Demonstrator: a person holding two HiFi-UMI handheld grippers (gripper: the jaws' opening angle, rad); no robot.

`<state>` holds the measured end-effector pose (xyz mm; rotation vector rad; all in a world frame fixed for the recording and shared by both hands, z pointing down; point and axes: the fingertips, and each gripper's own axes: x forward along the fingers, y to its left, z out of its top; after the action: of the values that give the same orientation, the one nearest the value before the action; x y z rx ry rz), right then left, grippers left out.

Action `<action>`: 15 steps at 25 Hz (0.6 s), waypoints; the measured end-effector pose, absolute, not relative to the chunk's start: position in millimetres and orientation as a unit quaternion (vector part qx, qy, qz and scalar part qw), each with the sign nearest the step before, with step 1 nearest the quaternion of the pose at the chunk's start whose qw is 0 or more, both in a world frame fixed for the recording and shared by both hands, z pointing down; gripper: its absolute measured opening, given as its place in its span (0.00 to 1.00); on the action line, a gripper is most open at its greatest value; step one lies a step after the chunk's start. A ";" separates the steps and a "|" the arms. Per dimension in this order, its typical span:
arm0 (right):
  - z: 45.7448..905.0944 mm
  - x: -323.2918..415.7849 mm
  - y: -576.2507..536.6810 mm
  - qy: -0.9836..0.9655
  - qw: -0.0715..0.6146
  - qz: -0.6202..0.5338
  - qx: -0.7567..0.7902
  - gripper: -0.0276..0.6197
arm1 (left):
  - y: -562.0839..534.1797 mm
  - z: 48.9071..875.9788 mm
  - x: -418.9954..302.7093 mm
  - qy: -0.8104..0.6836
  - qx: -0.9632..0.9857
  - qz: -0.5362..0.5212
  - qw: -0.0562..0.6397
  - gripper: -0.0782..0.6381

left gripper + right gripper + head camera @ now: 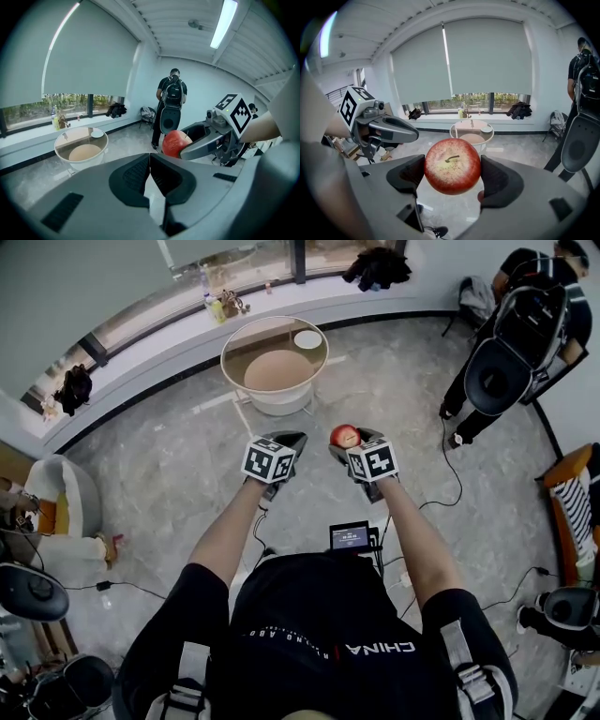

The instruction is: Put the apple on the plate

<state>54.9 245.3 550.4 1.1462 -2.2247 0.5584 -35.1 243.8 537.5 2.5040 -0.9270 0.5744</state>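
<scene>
Near centre, well short of the far table [231,351], my R gripper [452,177] pinches the apple [452,165] at its sides; L gripper [150,160] pressed together, empty. Risk: apple slips en route to plate [307,338], hits floor [169,474].

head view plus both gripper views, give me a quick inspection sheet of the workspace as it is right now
surface: round glass-topped table ahead of the person, on a grey marble floor
job's things: apple held in the air, short of the table; white plate near the table's far right edge, empty
clutter: bottles and a dark garment on the window ledge; nothing else seen on the table top
grippers: right gripper shut on the apple; left gripper shut, empty
cables: black cable lying on the floor to the right
surroundings: another person standing at far right
</scene>
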 end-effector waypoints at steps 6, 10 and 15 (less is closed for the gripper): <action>563.5 93.7 242.6 -0.840 0.279 0.224 0.409 0.61 | 239.4 549.8 -1.3 -0.364 0.882 0.230 0.193 0.13; 578.5 98.4 235.7 -0.839 0.283 0.235 0.402 0.61 | 237.2 562.2 1.9 -0.362 0.878 0.251 0.187 0.13; 597.0 89.2 195.2 -0.839 0.287 0.241 0.394 0.61 | 190.4 582.5 -10.2 -0.367 0.869 0.263 0.204 0.13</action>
<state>89.2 195.2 597.0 1.0527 -2.2417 0.6434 -10.2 190.4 582.5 2.4226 -1.0236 0.7337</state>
